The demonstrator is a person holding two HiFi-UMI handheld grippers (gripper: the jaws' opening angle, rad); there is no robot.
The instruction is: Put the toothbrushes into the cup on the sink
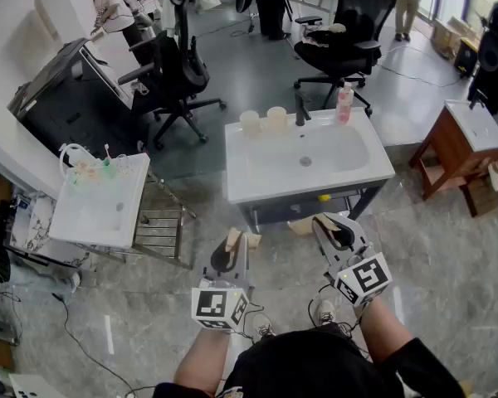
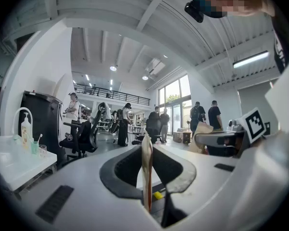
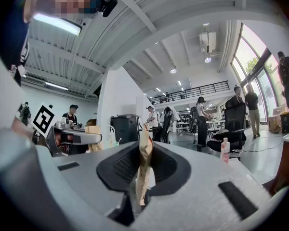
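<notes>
A white, rectangular sink [image 1: 380, 171] with a shallow, rounded bowl stood on a dark frame over a glossy, marbled floor [image 1: 456, 264]. At the left end of the sink's back rim sat a pale cylindrical cup [image 1: 250, 123], with a second cup [image 1: 276, 119] just beside it. A black tap [image 1: 301, 109] rose at the middle of that rim, and a slim pink bottle [image 1: 344, 104] stood toward its right end. The toothbrushes [image 1: 106, 156] — thin sticks, too small to count — stood upright on a smaller white basin [image 1: 87, 222] well to the left of the sink. The left gripper [image 1: 236, 243] hung just before the sink's front left corner, and the right gripper [image 1: 330, 226] hung before the middle of its front edge. Neither touched the sink. Each claw was closed on nothing — the left's tan pads [image 2: 146, 172] lay flat and smooth together, and the right's pads [image 3: 144, 167] were pressed together and creased.
</notes>
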